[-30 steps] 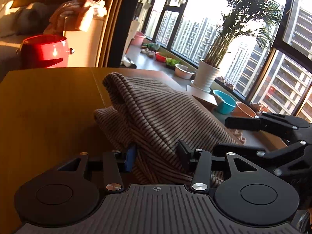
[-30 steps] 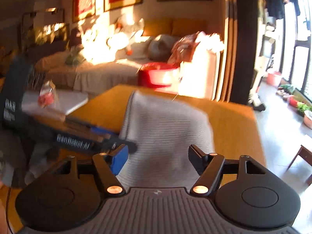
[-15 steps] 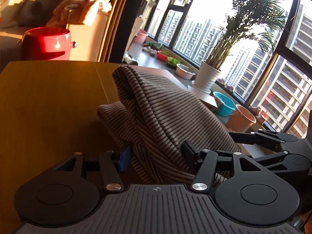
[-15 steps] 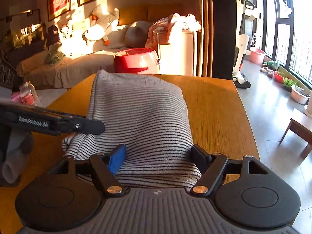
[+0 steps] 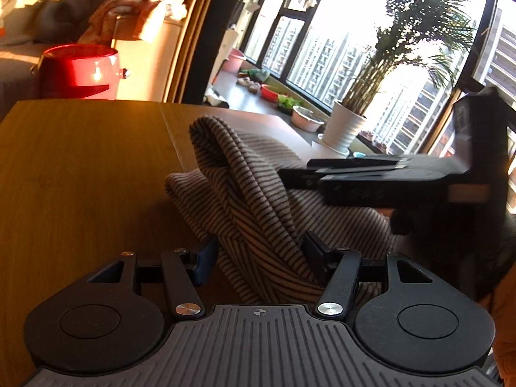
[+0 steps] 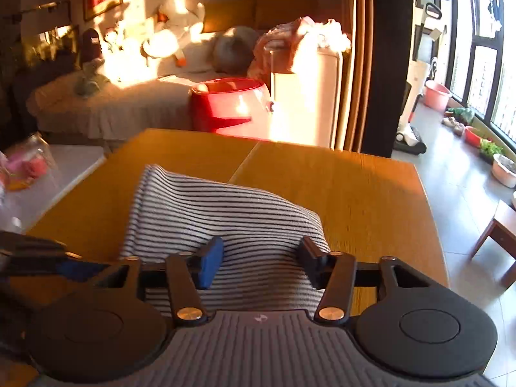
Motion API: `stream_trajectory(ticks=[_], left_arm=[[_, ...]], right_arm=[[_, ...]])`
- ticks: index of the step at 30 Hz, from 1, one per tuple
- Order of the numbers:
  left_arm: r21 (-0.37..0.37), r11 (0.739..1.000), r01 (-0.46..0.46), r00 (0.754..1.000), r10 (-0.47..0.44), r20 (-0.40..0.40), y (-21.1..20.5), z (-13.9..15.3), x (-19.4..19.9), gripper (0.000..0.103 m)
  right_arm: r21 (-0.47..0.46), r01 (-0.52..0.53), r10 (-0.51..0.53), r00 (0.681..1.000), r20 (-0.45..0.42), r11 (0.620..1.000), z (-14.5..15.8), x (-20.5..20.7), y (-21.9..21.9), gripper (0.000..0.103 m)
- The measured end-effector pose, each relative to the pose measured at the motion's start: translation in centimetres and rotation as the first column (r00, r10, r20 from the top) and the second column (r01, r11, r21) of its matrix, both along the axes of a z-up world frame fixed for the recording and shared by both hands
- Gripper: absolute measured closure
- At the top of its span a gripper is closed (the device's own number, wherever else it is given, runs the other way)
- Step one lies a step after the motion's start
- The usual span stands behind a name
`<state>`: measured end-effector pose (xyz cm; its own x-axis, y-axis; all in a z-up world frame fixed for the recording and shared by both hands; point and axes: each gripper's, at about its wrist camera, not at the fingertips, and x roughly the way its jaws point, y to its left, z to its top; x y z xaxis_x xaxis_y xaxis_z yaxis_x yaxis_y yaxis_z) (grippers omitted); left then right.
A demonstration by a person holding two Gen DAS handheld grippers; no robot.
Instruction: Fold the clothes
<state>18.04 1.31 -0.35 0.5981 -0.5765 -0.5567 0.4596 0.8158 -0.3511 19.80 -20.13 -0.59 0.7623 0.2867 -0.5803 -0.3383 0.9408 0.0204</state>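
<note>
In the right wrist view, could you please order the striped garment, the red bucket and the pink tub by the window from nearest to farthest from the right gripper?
1. Striped garment: between the right gripper's fingers, on the table.
2. Red bucket: beyond the table's far edge, centre.
3. Pink tub: far right, by the window.

The left tongs (image 5: 258, 254) point forward and somewhat downward, jaws parted with a striped garment (image 5: 258, 213) bunched between them; whether the pads press it cannot be told. The right tongs (image 6: 259, 259) also tilt downward, jaws having just been closing, parted over the same striped cloth, which lies between and beneath the fingers. In the left wrist view the right tongs reach in from the right side, level, blurred
</note>
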Motion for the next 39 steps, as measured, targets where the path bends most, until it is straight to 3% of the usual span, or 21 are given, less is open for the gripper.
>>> stream_trajectory(ticks=[4,11,16,24,28,30,34,37,39], left_arm=[[-0.011,1.0,0.005,1.0,-0.005,-0.01,0.3,-0.2,0.2,0.035],[-0.024,1.0,0.006,1.0,-0.006,-0.016,0.6,-0.3,0.2,0.035],[-0.013,1.0,0.006,1.0,-0.006,-0.014,0.2,-0.2,0.0,0.035],[0.013,1.0,0.0,1.0,0.0,-0.009,-0.1,0.1,0.0,0.035],[0.008,1.0,-0.006,1.0,0.006,-0.011,0.1,0.1,0.1,0.035],[0.003,1.0,-0.01,1.0,0.01,-0.016,0.3,0.1,0.1,0.035],[-0.006,1.0,-0.011,1.0,0.01,-0.023,0.7,0.6,-0.2,0.035],[-0.008,1.0,-0.018,1.0,0.018,-0.001,1.6,1.2,-1.1,0.035],[-0.008,1.0,-0.03,1.0,0.03,0.005,2.4,1.4,-1.7,0.04]], right_arm=[[-0.02,0.009,-0.01,1.0,-0.008,1.0,-0.6,0.3,0.2,0.043],[0.085,0.094,-0.092,0.996,-0.02,0.992,-1.0,-4.4,-4.5,0.021],[0.162,0.079,-0.063,0.993,-0.101,0.984,-3.3,-6.5,-6.2,0.02],[0.193,0.071,-0.056,0.995,-0.081,0.979,-3.9,-7.9,-5.4,0.038],[0.241,0.075,-0.064,0.996,-0.056,0.968,-2.8,-8.4,-5.8,0.053],[0.251,0.061,-0.053,0.998,-0.04,0.966,-2.3,-8.6,-5.7,0.053],[0.143,0.07,-0.065,0.997,-0.045,0.987,-3.1,-8.3,-4.5,0.049],[-0.012,0.049,-0.047,0.995,0.082,0.999,-2.5,-9.7,-2.5,0.044],[-0.049,0.0,0.008,0.987,0.161,0.999,-1.3,-11.1,-1.5,0.043]])
